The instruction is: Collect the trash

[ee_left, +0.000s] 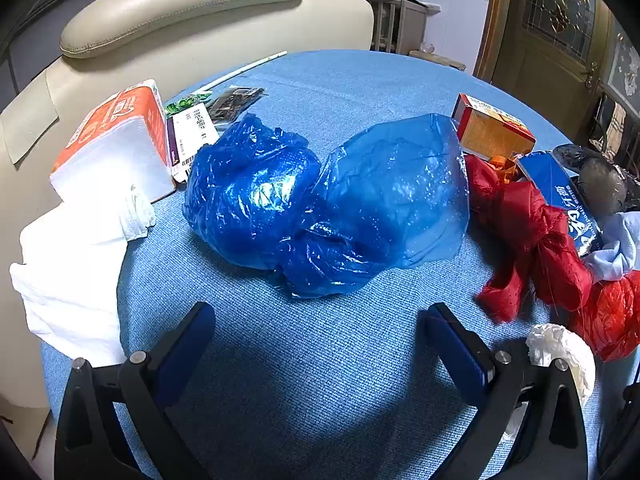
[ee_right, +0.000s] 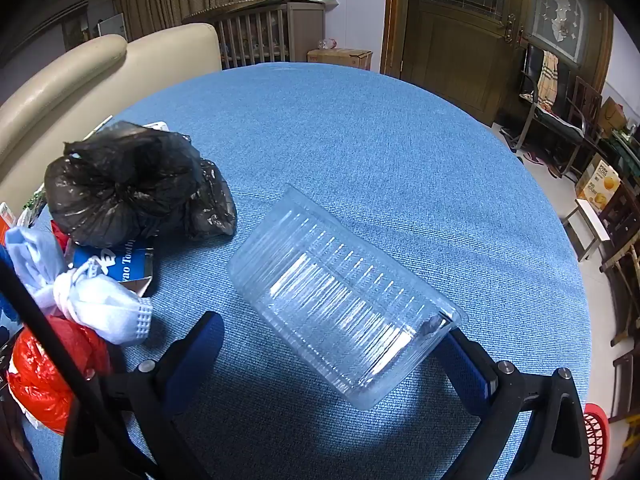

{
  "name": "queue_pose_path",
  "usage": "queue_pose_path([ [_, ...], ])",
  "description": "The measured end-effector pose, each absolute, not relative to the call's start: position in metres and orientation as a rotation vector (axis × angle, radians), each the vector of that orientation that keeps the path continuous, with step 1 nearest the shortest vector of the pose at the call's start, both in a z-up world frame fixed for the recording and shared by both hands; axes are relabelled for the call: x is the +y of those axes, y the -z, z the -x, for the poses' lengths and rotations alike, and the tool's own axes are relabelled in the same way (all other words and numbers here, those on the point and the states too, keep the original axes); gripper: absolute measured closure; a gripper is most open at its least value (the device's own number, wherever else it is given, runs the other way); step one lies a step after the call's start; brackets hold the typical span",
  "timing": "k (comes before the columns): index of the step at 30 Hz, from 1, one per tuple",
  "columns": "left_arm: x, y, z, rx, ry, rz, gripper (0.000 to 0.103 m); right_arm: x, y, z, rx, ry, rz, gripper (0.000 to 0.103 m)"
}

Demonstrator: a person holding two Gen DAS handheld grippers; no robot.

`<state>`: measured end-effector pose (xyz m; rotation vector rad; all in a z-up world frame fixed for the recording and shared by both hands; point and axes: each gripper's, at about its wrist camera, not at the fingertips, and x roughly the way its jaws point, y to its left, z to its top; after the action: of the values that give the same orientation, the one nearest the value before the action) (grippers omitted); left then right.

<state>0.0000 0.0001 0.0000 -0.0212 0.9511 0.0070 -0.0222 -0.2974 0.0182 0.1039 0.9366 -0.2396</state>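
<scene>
On blue tablecloth (ee_right: 360,140): clear plastic box (ee_right: 340,304) empty, both tongs (ee_left: 316,332) (ee_right: 332,344) spread wide, gripping nothing.

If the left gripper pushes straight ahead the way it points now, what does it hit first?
Most likely the crumpled blue plastic bag, lying dead ahead between the open left gripper fingers; only bare blue tablecloth lies before it. Depth is uncertain.
</scene>
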Motion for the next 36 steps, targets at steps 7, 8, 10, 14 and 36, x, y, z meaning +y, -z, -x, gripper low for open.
queue_pose_path([
  [7,0.000,0.000,0.000,0.951,-0.007,0.021,0.000,-0.298,-0.018,0.022,0.936,0.238,-0.106,0.000],
  [8,0.000,0.000,0.000,0.951,-0.007,0.021,0.000,-0.297,-0.018,0.022,0.936,0.238,-0.106,0.000],
  [10,0.001,0.000,0.000,0.951,-0.006,0.022,0.000,-0.298,-0.018,0.022,0.936,0.238,-0.107,0.000],
  [14,0.002,-0.002,0.002,0.965,0.007,0.020,0.000,-0.300,-0.021,0.025,0.981,0.228,-0.110,0.000],
  [36,-0.027,-0.104,0.116,0.758,0.052,-0.011,0.000,-0.301,-0.116,0.149,0.774,0.168,-0.161,0.000],
])
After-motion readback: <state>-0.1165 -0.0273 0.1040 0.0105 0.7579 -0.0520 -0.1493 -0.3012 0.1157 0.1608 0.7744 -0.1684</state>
